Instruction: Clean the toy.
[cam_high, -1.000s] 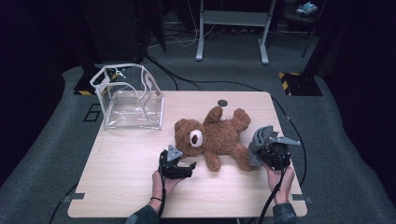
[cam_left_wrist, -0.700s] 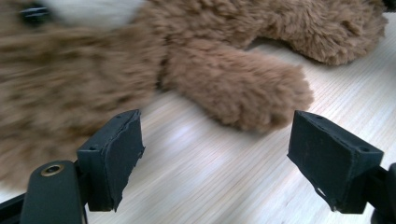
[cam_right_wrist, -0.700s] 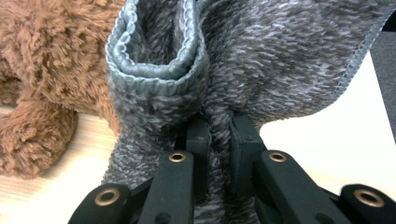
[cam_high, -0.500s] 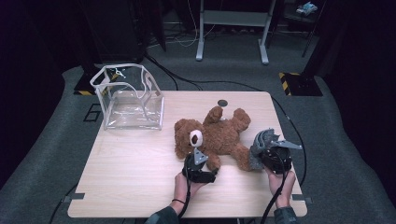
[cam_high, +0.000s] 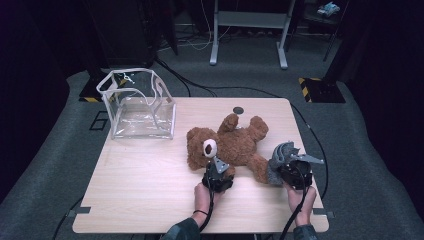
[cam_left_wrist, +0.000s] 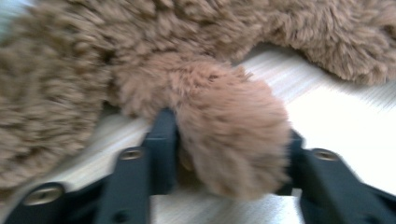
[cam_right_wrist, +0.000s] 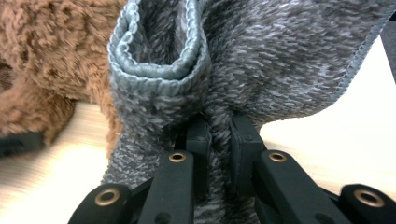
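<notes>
High view: a brown teddy bear (cam_high: 235, 145) lies on its back near the middle of the wooden table (cam_high: 140, 190), head toward the person, legs pointing away.

The left gripper (cam_high: 218, 175) sits just by the bear's head. Its jaws have just been closing, and in the left gripper view they now squeeze a round fluffy paw (cam_left_wrist: 233, 140) from both sides. The fur bulges out between them.

The right gripper (cam_high: 292, 169) is at the bear's other side. Its jaws are pinched tight on a grey knitted cloth (cam_right_wrist: 261, 70), bunched up with a rolled pale blue edge. The cloth touches the bear.

The bear looks soft and light. It will squash and flop when lifted, so the rest of it will likely hang down from the paw. It will not break. A paw or a leg is a good place to grab, because it is thin enough to fit between the jaws. The fluffy fur could slip if the squeeze is weak. The grey cloth is floppy too and may sag.

A clear plastic box (cam_high: 139, 105) with an open top stands at the far left of the table, well apart from the bear. A small dark round spot (cam_high: 238, 110) sits near the far edge. Nothing stands between the bear and the box.
</notes>
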